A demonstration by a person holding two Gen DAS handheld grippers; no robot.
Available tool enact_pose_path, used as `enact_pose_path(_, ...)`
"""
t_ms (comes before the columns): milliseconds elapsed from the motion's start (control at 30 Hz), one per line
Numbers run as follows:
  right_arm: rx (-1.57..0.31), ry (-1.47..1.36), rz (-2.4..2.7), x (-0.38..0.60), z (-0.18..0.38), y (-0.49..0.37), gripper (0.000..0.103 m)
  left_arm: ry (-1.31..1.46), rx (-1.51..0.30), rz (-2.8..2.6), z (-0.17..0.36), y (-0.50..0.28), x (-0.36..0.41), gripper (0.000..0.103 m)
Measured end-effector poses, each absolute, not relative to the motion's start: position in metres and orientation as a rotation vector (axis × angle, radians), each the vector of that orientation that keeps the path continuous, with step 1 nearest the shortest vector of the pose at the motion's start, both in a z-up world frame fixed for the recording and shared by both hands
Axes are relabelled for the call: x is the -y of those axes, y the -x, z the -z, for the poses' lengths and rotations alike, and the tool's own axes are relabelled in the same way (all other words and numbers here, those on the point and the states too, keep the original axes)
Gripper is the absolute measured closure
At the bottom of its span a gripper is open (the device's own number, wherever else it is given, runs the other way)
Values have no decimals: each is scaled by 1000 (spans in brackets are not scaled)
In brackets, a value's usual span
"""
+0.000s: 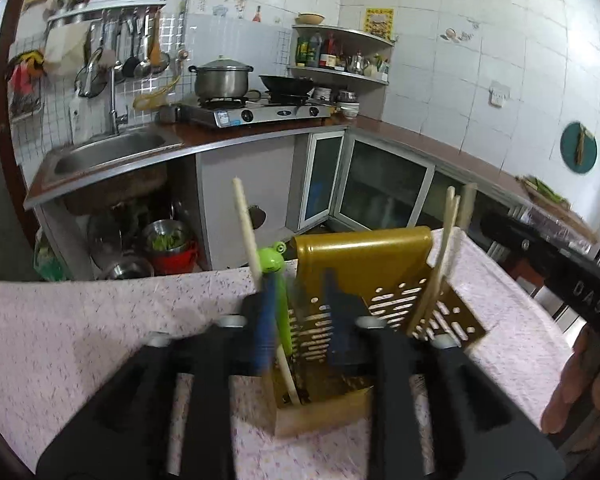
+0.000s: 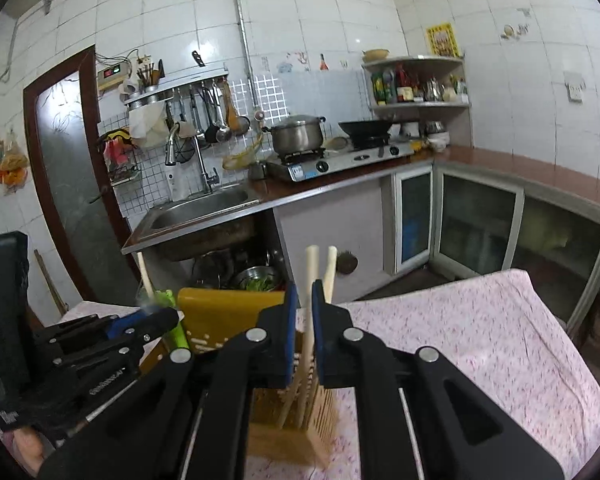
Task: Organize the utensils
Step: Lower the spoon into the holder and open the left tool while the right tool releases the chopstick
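1. A steel pot (image 1: 221, 80) and a black wok (image 1: 286, 83) sat on the stove (image 1: 256, 112)
2. A sink (image 1: 108, 152) lay left of it
3. Bottles crowded a corner shelf (image 1: 340, 50)

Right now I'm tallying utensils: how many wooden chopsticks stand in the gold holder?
3: one on the left beside the green frog utensil, two on the right. Others may be hidden.

Left claw (image 1: 300, 320) motion-blurred, utensil holder (image 1: 364, 256) base hidden behind it, chopstick (image 2: 309, 320) bottoms unseen
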State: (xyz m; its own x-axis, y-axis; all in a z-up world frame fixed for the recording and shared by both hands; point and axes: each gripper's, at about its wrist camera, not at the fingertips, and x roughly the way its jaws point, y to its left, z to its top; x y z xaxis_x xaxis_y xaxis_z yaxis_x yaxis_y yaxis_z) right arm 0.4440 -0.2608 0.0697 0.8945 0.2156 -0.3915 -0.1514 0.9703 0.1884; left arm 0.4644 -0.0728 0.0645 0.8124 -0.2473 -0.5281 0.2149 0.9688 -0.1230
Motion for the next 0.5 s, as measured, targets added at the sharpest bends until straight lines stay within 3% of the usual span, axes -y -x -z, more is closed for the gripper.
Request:
enact_pose_path(33,-430,-157,-185,262,-71,-441,92,69,-569,236,-70,-459,70,48)
enact_pose_path(133,-446,-183,-163,270,-77,-424,54,94,-594,221,-85,-439,60,26)
enact_pose_path(333,-558,-179,-110,283,-72,-385,45,126,-723,223,-90,-401,41,9)
enact_pose_path(500,-638,-161,-60,288,-55,-354,35,119,-802,213,-75,-365,31,5)
